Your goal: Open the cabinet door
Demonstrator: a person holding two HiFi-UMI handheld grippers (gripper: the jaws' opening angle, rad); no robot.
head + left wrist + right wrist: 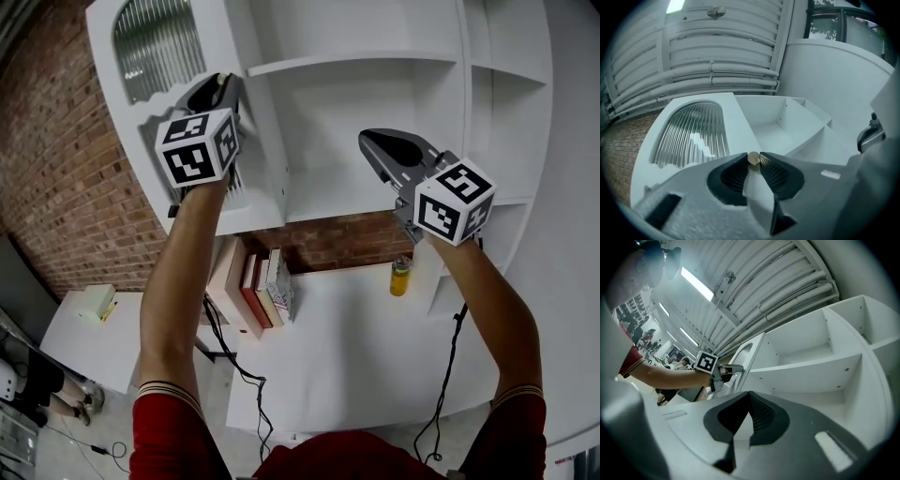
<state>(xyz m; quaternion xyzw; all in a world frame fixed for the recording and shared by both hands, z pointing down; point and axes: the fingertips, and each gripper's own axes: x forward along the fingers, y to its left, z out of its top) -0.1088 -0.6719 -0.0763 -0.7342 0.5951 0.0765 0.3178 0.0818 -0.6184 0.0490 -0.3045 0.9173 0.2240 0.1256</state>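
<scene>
Door-pulling time: my left gripper (754,162) is pinching the cabinet door knob (753,158) at 11 o'clock, right gripper (749,398) idling closed and empty; next probably needs a steady outward swing.

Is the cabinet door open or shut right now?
Open: the cabinet door stands swung out from the shelves, with the left gripper clamped on its knob.

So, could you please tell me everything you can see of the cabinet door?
The cabinet door is a white-painted panel, seemingly wood, with an arched window of ribbed glass and a small round brass-coloured knob near its free edge. It is swung open, angled away from the white shelves. The left gripper holds the knob between its fingers; nothing else visibly touches the door.
</scene>
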